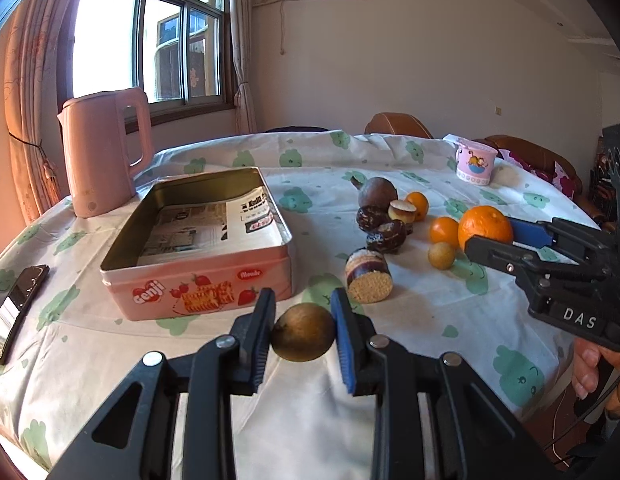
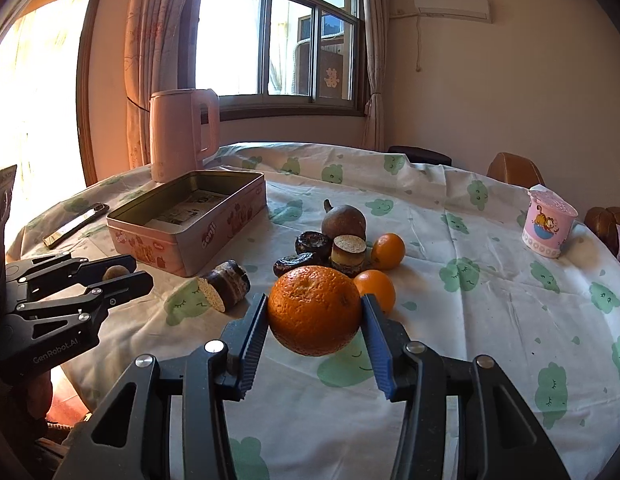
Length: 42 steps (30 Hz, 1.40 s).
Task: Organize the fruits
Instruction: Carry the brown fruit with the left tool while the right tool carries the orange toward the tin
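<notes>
My left gripper (image 1: 302, 336) is shut on a small brown round fruit (image 1: 302, 332) held above the cloth, just in front of the pink tin (image 1: 198, 292). My right gripper (image 2: 315, 316) is shut on a large orange (image 2: 314, 310); it also shows in the left wrist view (image 1: 485, 226). On the cloth lie two small oranges (image 1: 443, 231) (image 1: 417, 204), a small yellow-brown fruit (image 1: 441, 255), a large brown fruit (image 1: 377, 193), dark doughnuts (image 1: 385, 236) and a cut cake roll (image 1: 367, 276). The tin is open, lined with newspaper.
A pink kettle (image 1: 102, 152) stands behind the tin at the far left. A phone (image 1: 16, 308) lies at the left table edge. A pink cup (image 1: 474, 162) stands at the far right. Brown chairs (image 1: 397, 124) sit behind the table.
</notes>
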Each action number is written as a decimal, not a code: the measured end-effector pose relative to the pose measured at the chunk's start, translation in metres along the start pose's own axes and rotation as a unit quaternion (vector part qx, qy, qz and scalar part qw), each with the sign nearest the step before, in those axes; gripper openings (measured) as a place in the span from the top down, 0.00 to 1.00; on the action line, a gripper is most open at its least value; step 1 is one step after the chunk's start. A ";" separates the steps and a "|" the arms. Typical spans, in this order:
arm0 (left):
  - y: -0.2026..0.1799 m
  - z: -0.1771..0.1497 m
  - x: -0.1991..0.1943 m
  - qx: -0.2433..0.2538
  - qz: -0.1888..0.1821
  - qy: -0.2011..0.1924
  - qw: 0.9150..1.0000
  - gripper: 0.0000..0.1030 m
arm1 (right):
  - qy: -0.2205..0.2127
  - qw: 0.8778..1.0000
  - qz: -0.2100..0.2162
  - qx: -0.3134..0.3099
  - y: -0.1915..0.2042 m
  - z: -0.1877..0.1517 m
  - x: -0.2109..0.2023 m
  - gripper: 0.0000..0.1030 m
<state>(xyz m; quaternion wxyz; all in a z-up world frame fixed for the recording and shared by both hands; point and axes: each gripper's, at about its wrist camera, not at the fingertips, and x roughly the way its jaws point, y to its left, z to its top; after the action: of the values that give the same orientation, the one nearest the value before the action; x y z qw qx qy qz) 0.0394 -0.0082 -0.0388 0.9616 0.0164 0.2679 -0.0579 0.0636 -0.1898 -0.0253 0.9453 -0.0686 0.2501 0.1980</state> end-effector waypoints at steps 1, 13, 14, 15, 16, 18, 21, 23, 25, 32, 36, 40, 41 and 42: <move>0.002 0.002 0.000 -0.001 0.003 -0.003 1.000 0.71 | -0.002 1.000 0.004 -0.002 0.002 0.002 0.001 0.53; 0.032 0.036 -0.007 0.000 0.037 -0.037 0.999 0.71 | -0.032 0.997 0.047 -0.044 0.035 0.046 0.006 0.53; 0.035 0.040 -0.007 -0.001 0.039 -0.039 0.998 0.71 | -0.035 0.997 0.049 -0.048 0.037 0.051 0.006 0.53; 0.038 0.043 -0.007 -0.001 0.042 -0.041 0.998 0.71 | -0.038 0.997 0.051 -0.052 0.040 0.056 0.007 0.53; 0.041 0.045 -0.007 -0.001 0.046 -0.044 0.998 0.71 | -0.042 0.996 0.052 -0.056 0.042 0.061 0.007 0.53; 0.047 0.051 -0.004 -0.001 0.053 -0.046 0.998 0.71 | -0.047 0.995 0.058 -0.062 0.046 0.069 0.007 0.53; 0.056 0.057 0.002 -0.006 0.059 -0.043 0.997 0.71 | -0.052 0.994 0.066 -0.068 0.052 0.082 0.010 0.53; 0.060 0.060 0.007 -0.006 0.066 -0.042 0.997 0.71 | -0.054 0.993 0.068 -0.075 0.057 0.090 0.013 0.53; 0.065 0.063 0.011 -0.007 0.072 -0.041 0.997 0.71 | -0.052 0.993 0.077 -0.075 0.061 0.097 0.017 0.53; 0.080 0.070 0.025 -0.010 0.089 -0.032 0.995 0.71 | -0.046 0.992 0.080 -0.088 0.071 0.114 0.039 0.53; 0.086 0.073 0.033 -0.012 0.093 -0.027 0.995 0.71 | -0.042 0.992 0.083 -0.090 0.076 0.119 0.051 0.53; 0.091 0.075 0.041 -0.013 0.099 -0.019 0.995 0.71 | -0.039 0.992 0.085 -0.090 0.080 0.124 0.061 0.53; 0.093 0.075 0.044 -0.014 0.100 -0.017 0.995 0.71 | -0.038 0.991 0.086 -0.090 0.081 0.125 0.064 0.53; 0.094 0.076 0.046 -0.014 0.102 -0.015 0.995 0.71 | -0.037 0.991 0.087 -0.090 0.082 0.126 0.067 0.53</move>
<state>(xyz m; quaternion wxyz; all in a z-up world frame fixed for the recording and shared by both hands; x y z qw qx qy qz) 0.1288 0.0760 0.0023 0.9666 0.0290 0.2508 0.0440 0.1394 -0.0634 0.0482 0.9230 -0.1245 0.2011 0.3035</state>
